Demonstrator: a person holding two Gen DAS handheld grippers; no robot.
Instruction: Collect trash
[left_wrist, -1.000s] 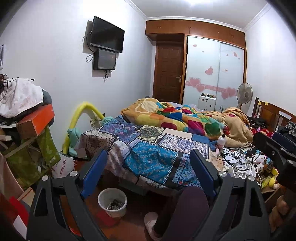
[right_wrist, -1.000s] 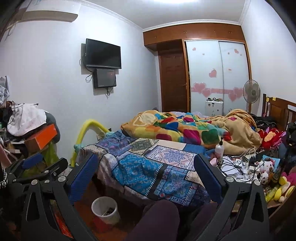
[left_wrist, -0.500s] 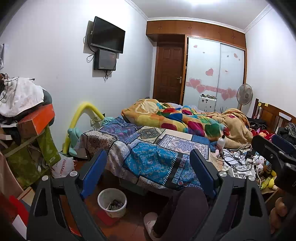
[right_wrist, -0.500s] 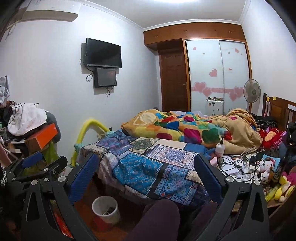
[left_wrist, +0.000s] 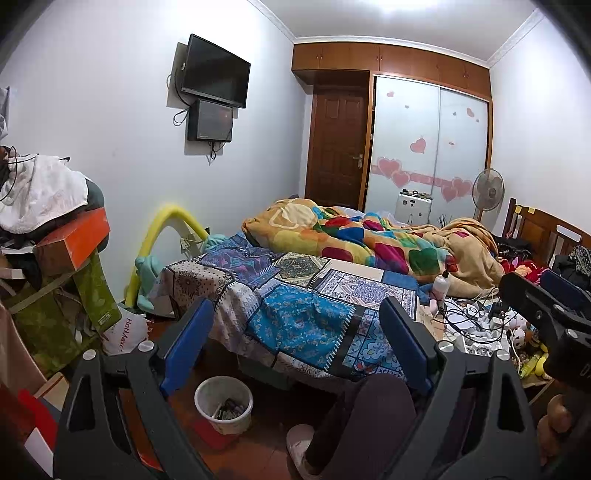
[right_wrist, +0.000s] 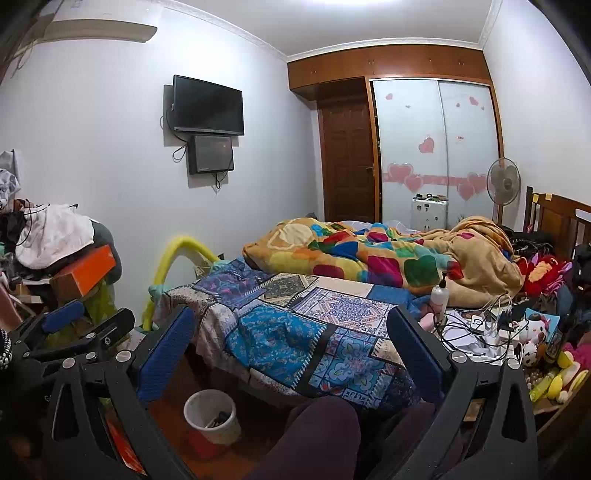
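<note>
Both wrist views look from low at the bed's foot, slightly downward across the bed (left_wrist: 295, 317) toward the door (right_wrist: 349, 162); the right sits beside the left. Both share bed, bin (left_wrist: 223, 404), TV (right_wrist: 208, 105).

Left tool (left_wrist: 295, 347): jaws spread wide, nothing between the blue pads (left_wrist: 186, 349), aimed slightly down over the foot of the bed (left_wrist: 299, 325). Right tool (right_wrist: 291, 354): same pose, jaws wide and empty, also over the bed's foot. Each tool shows at the edge of the other's view, side by side and apart. Person's dark-trousered knee (left_wrist: 364, 417) sits low between the left tool's fingers; light slipper (left_wrist: 300, 443) below it.
</note>
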